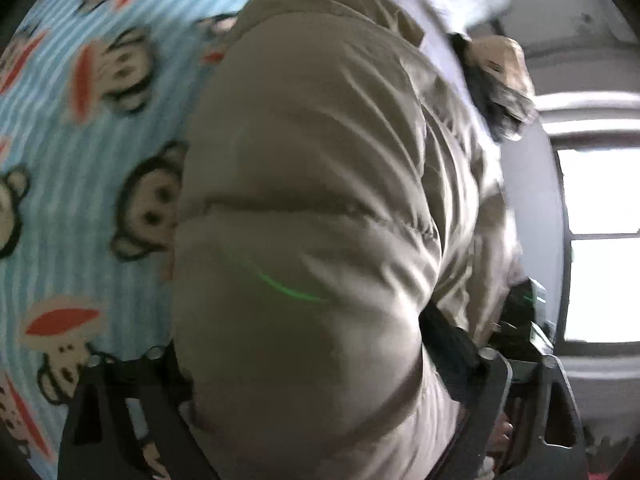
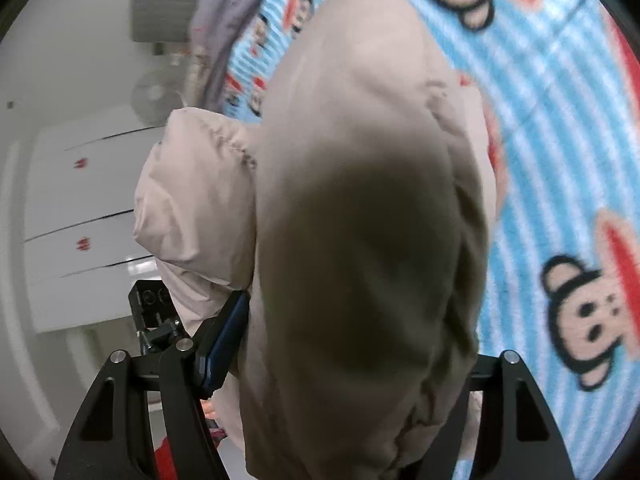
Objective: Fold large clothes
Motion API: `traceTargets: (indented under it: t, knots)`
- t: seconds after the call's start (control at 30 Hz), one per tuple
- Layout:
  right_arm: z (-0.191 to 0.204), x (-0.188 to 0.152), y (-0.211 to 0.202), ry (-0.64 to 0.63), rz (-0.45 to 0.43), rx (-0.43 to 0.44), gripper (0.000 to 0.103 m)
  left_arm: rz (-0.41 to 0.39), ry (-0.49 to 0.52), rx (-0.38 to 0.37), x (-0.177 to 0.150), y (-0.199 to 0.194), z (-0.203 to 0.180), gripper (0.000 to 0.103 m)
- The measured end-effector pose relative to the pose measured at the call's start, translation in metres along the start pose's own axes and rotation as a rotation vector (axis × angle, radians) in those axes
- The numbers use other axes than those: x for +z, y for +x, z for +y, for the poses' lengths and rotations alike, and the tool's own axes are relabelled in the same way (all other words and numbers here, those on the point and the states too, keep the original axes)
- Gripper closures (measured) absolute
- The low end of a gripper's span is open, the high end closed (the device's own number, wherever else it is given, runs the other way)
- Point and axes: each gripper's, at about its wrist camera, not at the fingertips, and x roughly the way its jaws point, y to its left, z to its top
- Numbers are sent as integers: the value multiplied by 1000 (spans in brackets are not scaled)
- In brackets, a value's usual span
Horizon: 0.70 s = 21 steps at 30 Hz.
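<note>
Left wrist view: a beige padded jacket (image 1: pixel 312 184) fills the middle of the frame, its quilted bulk bulging between the two dark fingers of the left gripper (image 1: pixel 304 368), which are clamped on the fabric from either side; a thin green streak of light lies across the cloth. To the left, under the jacket, a blue striped blanket (image 1: pixel 80 184) printed with monkey faces; to the right, a bright window (image 1: pixel 600 240) and a grey wall; part of the right gripper (image 1: pixel 528 320) shows at the jacket's right edge, though blur hides its fingers there.

Right wrist view: the same jacket (image 2: pixel 360 240) rises between the fingers of the right gripper (image 2: pixel 340 364), which appear to be closed on it, the right-hand finger being mostly covered by cloth; a padded fold of the jacket hangs to the left. The blanket (image 2: pixel 560 140) lies to the right and beyond; a pale purple cloth (image 2: pixel 228 12) rests at its far edge; white cabinet doors (image 2: pixel 80 220) stand at left.
</note>
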Motion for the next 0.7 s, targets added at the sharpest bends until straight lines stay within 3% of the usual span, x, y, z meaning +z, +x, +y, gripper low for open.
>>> traceTargets:
  t: [0.07,0.17,0.23,0.27,0.33,0.43,0.53,0.6,0.63,0.7]
  knots:
    - [14,0,10,-5,0,-61,28,-27,-14,7,-6,-2,10,8]
    - [30,-11,-12,-57,-30,-204,26,-104,-18,73,-19,-15,3,8]
    - [43,-23,-48,-120,-127,-309,26,-167,-6,139,-24,-33,-6,8]
    - [49,-27,-69,-149,-180,-321,26,-189,3,153,-18,-46,-3,8]
    - [59,-23,-116,-197,-249,-226,28,-246,37,177,-13,-64,-9,8]
    - [70,-25,-113,-220,-200,-78,30,-284,78,212,8,-80,-11,8]
    - [68,-18,-78,-215,-106,-46,30,-292,119,278,26,-76,-19,8]
    - [52,-10,-54,-162,-75,-103,30,-285,140,311,33,-64,-30,8]
    - [42,-6,-43,-123,-69,-116,34,-282,150,323,35,-59,-34,8]
    - [29,0,-32,-43,-64,-131,98,-271,184,364,37,-47,-43,8]
